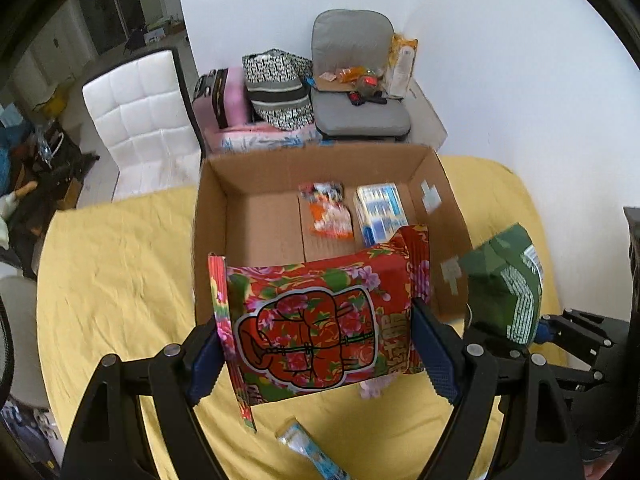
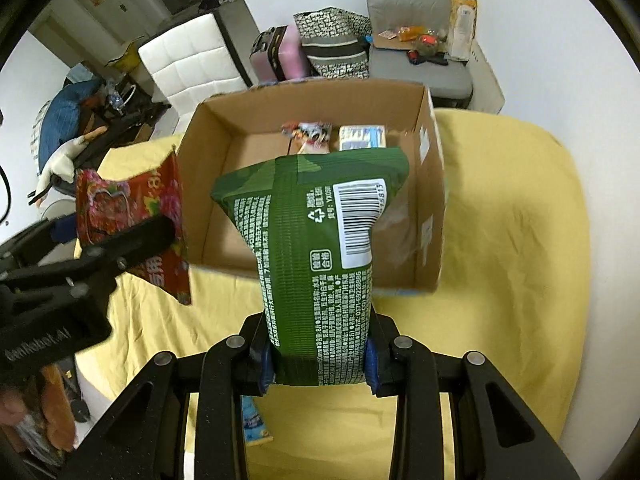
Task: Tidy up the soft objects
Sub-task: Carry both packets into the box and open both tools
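Surface (image 1: 120,264): lying under a wrinkled yellow cloth, carrying the box.
Cardboard box (image 1: 440,216): sitting open on the yellow surface – 2 small items are resting against its far wall, a colourful snack packet (image 1: 326,210) and, just beside it, a white-and-blue pack (image 1: 380,212).
Red floral pack (image 1: 320,320): hanging above the box's near edge, tilted, its ends being squeezed.
Left tool (image 1: 318,344): clenching the red floral pack between both blue pads.
Green pack (image 2: 316,264): standing upright over the box's near wall, barcode facing the camera.
Right tool (image 2: 318,360): gripping the green pack at its lower end.
Blue-and-white packet (image 1: 308,450): lying on the cloth – below the left tool.
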Tool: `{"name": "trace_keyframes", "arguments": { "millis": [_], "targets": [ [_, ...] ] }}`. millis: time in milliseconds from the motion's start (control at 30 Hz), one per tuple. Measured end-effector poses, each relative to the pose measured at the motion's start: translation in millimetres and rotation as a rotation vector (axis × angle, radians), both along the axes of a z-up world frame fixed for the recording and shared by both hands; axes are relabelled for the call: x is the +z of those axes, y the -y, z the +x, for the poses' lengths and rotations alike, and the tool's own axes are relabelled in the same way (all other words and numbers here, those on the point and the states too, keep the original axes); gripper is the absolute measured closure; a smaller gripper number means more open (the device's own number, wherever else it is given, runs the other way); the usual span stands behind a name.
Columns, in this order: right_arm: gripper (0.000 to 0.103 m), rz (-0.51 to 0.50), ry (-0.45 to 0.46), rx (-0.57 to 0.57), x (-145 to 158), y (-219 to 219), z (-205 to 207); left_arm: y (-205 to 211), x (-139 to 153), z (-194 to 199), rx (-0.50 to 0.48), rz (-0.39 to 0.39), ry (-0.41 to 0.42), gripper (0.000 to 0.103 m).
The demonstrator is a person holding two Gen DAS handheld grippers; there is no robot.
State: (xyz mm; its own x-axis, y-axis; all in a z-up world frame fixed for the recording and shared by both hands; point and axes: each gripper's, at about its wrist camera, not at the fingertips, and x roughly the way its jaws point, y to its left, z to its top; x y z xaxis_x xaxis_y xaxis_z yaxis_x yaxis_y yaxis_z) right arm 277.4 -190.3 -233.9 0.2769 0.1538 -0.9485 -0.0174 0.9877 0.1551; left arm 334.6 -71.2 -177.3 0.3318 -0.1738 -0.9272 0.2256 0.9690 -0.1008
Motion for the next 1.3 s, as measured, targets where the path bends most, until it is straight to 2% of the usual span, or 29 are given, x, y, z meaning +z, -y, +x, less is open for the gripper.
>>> {"name": "trace_keyframes", "arguments": {
  "millis": [200, 433, 733, 933, 1000, 1067, 1100, 1133, 1200, 1267, 1300],
  "targets": [
    [0.067, -0.031, -0.014, -0.023, -16.9, 0.4, 37.2, -4.5, -13.1, 54.8, -0.005, 0.023, -0.032, 0.021],
    [0.067, -0.072, -0.077, -0.040, -65.3, 1.3, 81.5, -7.7, -60.3, 114.3, -0.011, 0.070, -0.114, 0.021],
    [0.067, -0.096, -0.186, -0.057, -127.4, 9.6, 104.8, -6.5, -130.2, 153.1, -0.028, 0.091, -0.242, 0.020],
    [0.067, -0.095, -0.250, -0.063, -159.6, 8.7, 113.0, -3.0, -154.6, 168.0, -0.049, 0.107, -0.283, 0.020],
    [0.066, -0.095, -0.263, -0.056, -163.7, 5.6, 112.7, -2.3, -158.3, 173.0, -0.033, 0.135, -0.284, 0.019],
    [0.064, -0.102, -0.276, -0.056, -168.2, 4.5, 113.7, -1.5, -160.3, 176.8, -0.019, 0.164, -0.280, 0.019],
    [0.056, -0.105, -0.277, -0.059, -168.6, 4.1, 113.7, -1.8, -161.0, 178.0, -0.015, 0.163, -0.281, 0.019],
    [0.044, -0.104, -0.272, -0.061, -168.1, 3.3, 113.3, -2.5, -161.5, 178.9, -0.009, 0.152, -0.288, 0.019],
    [0.041, -0.086, -0.270, -0.058, -167.1, 1.0, 115.4, -4.5, -161.4, 180.1, 0.004, 0.137, -0.297, 0.019],
    [0.032, -0.092, -0.265, -0.057, -164.5, -1.7, 114.7, -5.0, -159.3, 180.8, 0.005, 0.131, -0.295, 0.019],
    [0.025, -0.093, -0.261, -0.058, -163.2, -2.0, 113.5, -5.2, -157.9, 181.4, 0.005, 0.135, -0.293, 0.019]
  ]
}}
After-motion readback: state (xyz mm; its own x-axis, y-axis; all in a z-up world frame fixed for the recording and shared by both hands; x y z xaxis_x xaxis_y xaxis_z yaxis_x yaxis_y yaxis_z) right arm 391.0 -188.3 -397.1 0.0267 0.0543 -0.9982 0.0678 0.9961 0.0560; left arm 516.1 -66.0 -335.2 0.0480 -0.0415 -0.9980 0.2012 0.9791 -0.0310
